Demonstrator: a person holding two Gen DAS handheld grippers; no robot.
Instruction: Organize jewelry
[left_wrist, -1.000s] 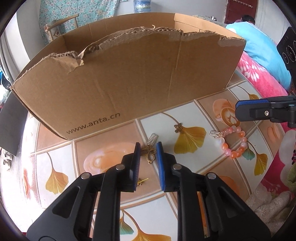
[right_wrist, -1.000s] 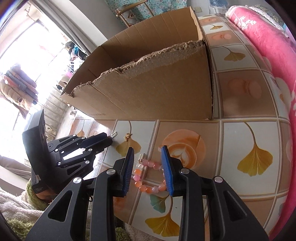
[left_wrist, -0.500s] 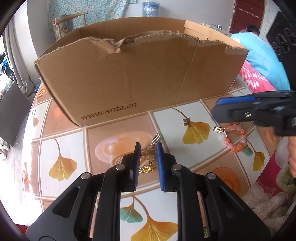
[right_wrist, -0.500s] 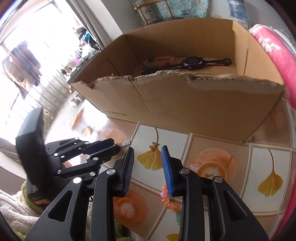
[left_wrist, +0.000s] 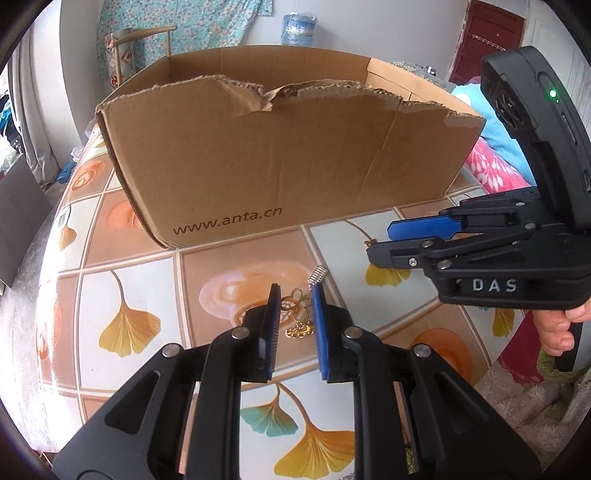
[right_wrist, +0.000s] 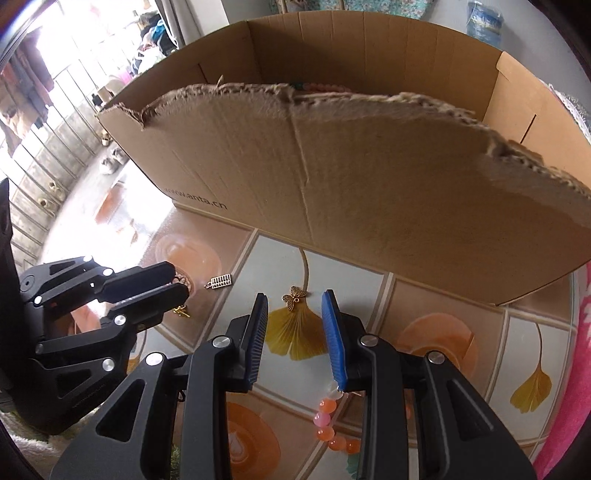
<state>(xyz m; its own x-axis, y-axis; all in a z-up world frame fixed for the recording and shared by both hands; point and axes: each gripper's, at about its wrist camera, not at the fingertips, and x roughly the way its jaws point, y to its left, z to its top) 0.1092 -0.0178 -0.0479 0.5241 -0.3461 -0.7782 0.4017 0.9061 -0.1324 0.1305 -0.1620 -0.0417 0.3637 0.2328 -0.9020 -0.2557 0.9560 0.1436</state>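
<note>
Caught between left tool jaws: thin gold flower pendant — pinch unclear. Right tool parted, empty, just short of bronze butterfly charm. Judged light, stiff, slippery — best pinched across flat faces.

I am working in a home, in what looks like a lived-in bedroom or sitting room. I am leaning over a table covered with a ginkgo-leaf patterned cloth, and a torn cardboard box is sitting on it. A pink flowered blanket is lying to my right, a floral curtain is hanging behind a wooden chair, and clothes are drying by a barred window.
</note>
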